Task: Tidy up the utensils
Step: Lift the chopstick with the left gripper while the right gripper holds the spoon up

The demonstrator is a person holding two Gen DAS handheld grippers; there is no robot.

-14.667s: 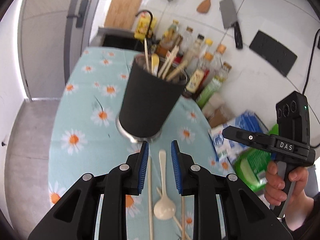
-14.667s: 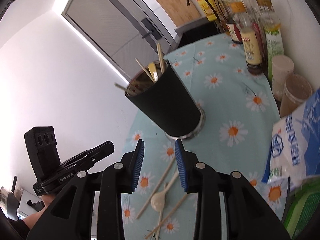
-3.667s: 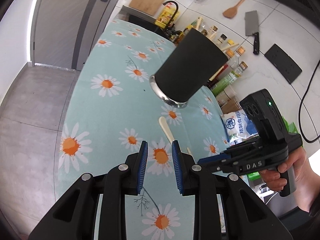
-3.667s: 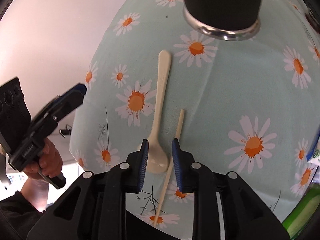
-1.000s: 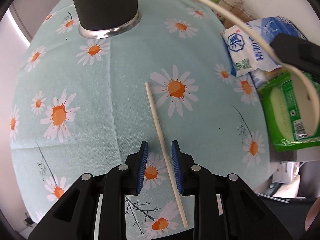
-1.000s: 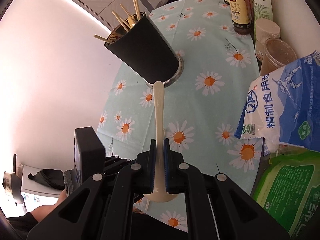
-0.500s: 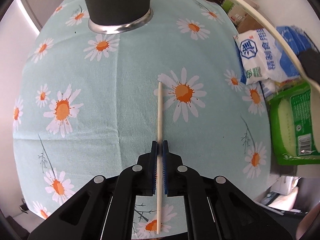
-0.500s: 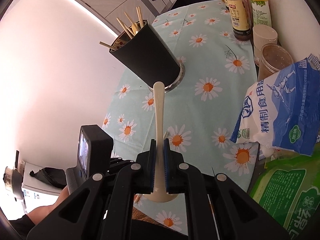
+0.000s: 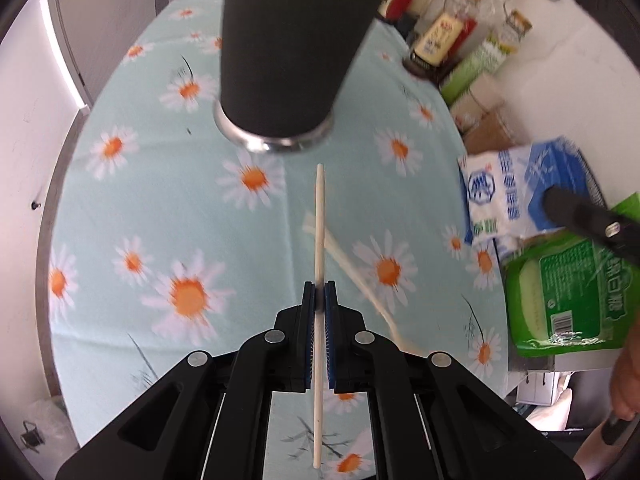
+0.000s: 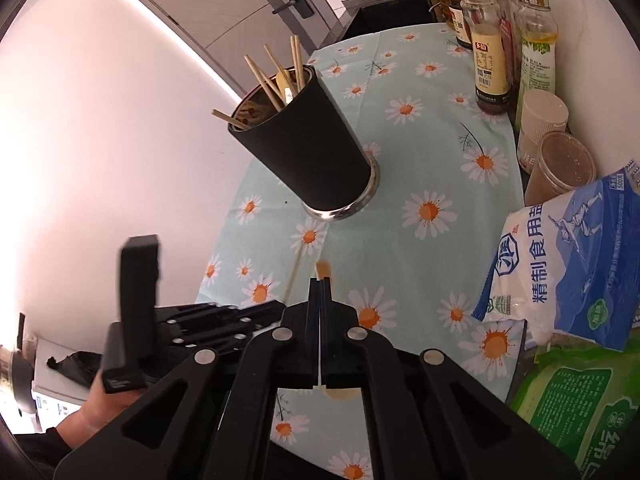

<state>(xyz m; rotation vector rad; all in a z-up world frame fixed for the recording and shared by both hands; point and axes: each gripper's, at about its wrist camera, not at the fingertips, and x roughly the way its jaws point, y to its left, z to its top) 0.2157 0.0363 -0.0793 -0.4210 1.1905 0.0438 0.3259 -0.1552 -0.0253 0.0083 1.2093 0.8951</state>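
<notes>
Gripping chopstick, left claw clamped, frame centre below cup. Right claw pinches spoon. Cup holds several utensils; both items left to insert.

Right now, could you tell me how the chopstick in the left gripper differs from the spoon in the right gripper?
The chopstick is a thin straight stick; the spoon has a flat handle and a bowl. The chopstick reaches far past the left gripper; the spoon barely clears the right gripper. Both are pale and clamped.
</notes>
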